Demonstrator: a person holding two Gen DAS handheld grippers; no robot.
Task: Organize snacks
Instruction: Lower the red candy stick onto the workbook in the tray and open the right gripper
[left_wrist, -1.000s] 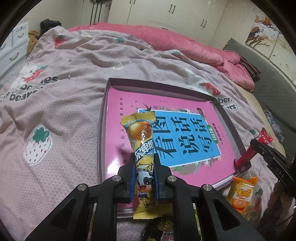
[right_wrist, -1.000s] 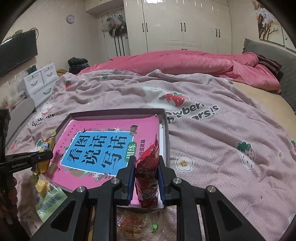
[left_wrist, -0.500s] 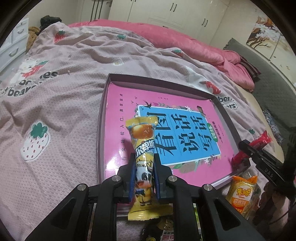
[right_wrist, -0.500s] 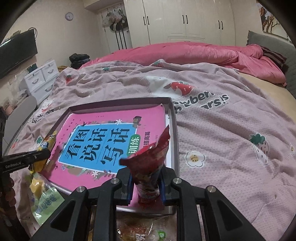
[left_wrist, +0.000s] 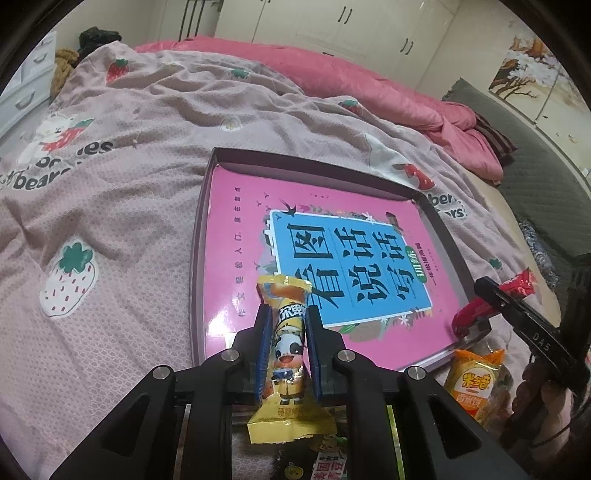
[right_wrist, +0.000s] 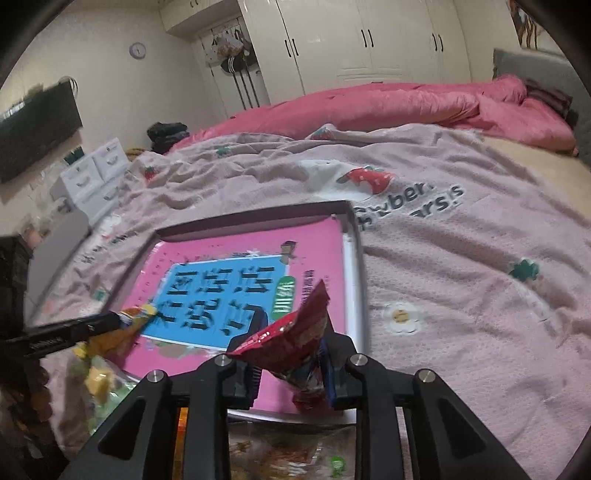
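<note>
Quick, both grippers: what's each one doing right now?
Left gripper: closed on the yellow snack.
Right gripper: jaws just eased open, red snack tilted between them, grip unclear.

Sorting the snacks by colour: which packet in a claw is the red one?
The red packet sits in the right claw, crumpled and tilted over the tray's near corner. The left claw grips a yellow packet with a cartoon cow.

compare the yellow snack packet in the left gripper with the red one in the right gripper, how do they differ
Colour: the yellow snack packet carries a cartoon cow; the red snack packet is plain glossy red. Pose: the yellow one stands straight along the left gripper fingers, while the red one tilts, its top flaring sideways across the right gripper. Place: yellow sits over the tray's left near edge, red near its right edge. Both are small sealed packets between gripper fingers above the pink book.
</note>
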